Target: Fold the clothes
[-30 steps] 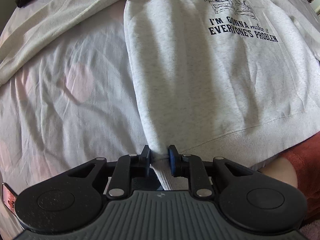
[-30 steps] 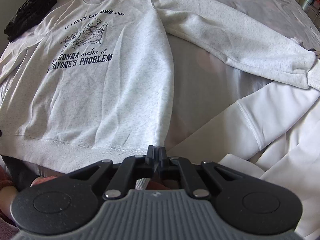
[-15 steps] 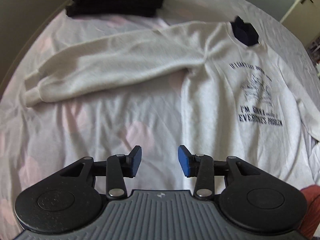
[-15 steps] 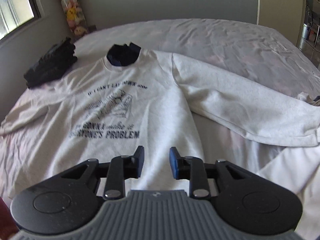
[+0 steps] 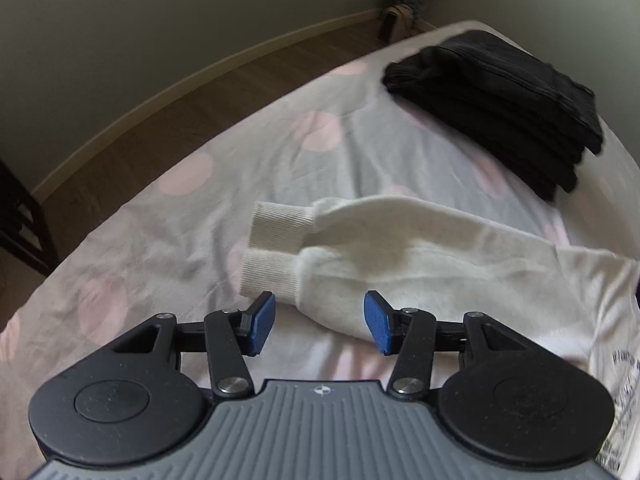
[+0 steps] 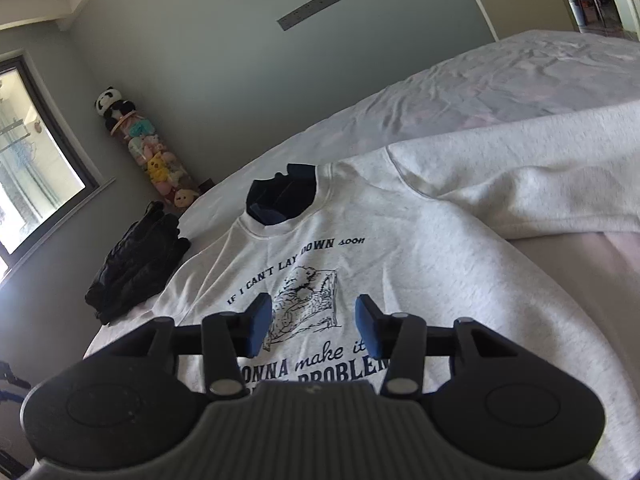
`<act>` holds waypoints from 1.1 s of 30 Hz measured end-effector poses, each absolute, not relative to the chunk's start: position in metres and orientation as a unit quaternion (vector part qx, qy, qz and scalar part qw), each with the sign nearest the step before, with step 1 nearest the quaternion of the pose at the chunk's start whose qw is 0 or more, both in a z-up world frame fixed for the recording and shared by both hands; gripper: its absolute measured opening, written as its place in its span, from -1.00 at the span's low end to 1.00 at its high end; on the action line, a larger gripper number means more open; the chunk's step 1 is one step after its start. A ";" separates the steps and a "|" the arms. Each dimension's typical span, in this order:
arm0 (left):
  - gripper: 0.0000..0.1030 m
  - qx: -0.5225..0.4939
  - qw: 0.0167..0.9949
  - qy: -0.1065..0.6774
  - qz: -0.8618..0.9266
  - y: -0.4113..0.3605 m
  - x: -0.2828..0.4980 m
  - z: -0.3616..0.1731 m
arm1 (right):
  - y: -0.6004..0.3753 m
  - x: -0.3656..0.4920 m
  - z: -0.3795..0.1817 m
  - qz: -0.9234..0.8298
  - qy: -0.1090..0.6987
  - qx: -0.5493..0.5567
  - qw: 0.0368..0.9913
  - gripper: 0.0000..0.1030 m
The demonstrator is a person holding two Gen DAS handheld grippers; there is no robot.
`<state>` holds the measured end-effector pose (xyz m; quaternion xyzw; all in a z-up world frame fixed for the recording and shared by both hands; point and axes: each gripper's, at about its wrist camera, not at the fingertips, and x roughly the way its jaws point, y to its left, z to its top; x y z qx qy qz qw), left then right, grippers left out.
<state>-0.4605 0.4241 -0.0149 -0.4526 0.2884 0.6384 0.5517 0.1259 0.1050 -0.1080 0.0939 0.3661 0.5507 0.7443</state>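
Observation:
A light grey sweatshirt (image 6: 420, 280) with dark printed text lies face up on the bed, both sleeves spread out. Its one sleeve (image 5: 420, 256) ends in a ribbed cuff (image 5: 276, 236) that is folded over on itself. My left gripper (image 5: 320, 322) hangs just above the cuff end of that sleeve; its jaws are opening, with the sleeve's edge below the gap and not pinched. My right gripper (image 6: 310, 324) hovers over the printed chest, jaws opening and nothing between them. The other sleeve (image 6: 540, 184) runs off to the right.
A stack of folded black clothes (image 5: 504, 104) sits on the bed beyond the sleeve, also black clothes (image 6: 136, 260) left of the sweatshirt. The bed sheet (image 5: 200, 216) has pink spots; its edge drops to a wooden floor (image 5: 160, 100). Plush toys (image 6: 156, 156) stand in the corner.
Both grippers let go of the sweatshirt's bottom hem and opened. The left swung out over the sleeve cuff; the right tilted up and moved over the printed chest.

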 end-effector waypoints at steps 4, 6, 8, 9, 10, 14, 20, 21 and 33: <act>0.12 -0.483 0.516 0.241 0.665 0.435 -0.493 -0.056 | 0.114 0.132 -0.120 0.545 0.378 0.093 0.742 -0.02; 0.12 -0.506 0.501 0.212 0.670 0.438 -0.506 -0.075 | 0.120 0.131 -0.123 0.550 0.378 0.085 0.740 -0.02; 0.11 -0.527 0.488 0.187 0.670 0.442 -0.515 -0.092 | 0.126 0.128 -0.127 0.557 0.378 0.076 0.735 -0.02; 0.11 -0.535 0.484 0.174 0.670 0.443 -0.518 -0.098 | 0.130 0.127 -0.128 0.560 0.376 0.068 0.735 -0.02; 0.07 -0.541 0.481 0.164 0.670 0.443 -0.520 -0.103 | 0.133 0.125 -0.129 0.563 0.374 0.060 0.735 -0.02; -0.61 -0.518 0.486 0.160 0.686 0.442 -0.515 -0.107 | 0.142 0.123 -0.135 0.564 0.379 0.038 0.733 -0.02; -0.84 -0.485 0.513 0.120 0.698 0.439 -0.503 -0.063 | 0.143 0.128 -0.139 0.548 0.385 0.035 0.742 -0.02; -0.84 -0.477 0.523 0.111 0.698 0.440 -0.499 -0.049 | 0.143 0.129 -0.138 0.546 0.384 0.035 0.743 -0.02; -0.86 -0.326 0.668 0.070 0.666 0.449 -0.342 0.167 | 0.156 0.140 -0.117 0.540 0.379 -0.029 0.751 -0.02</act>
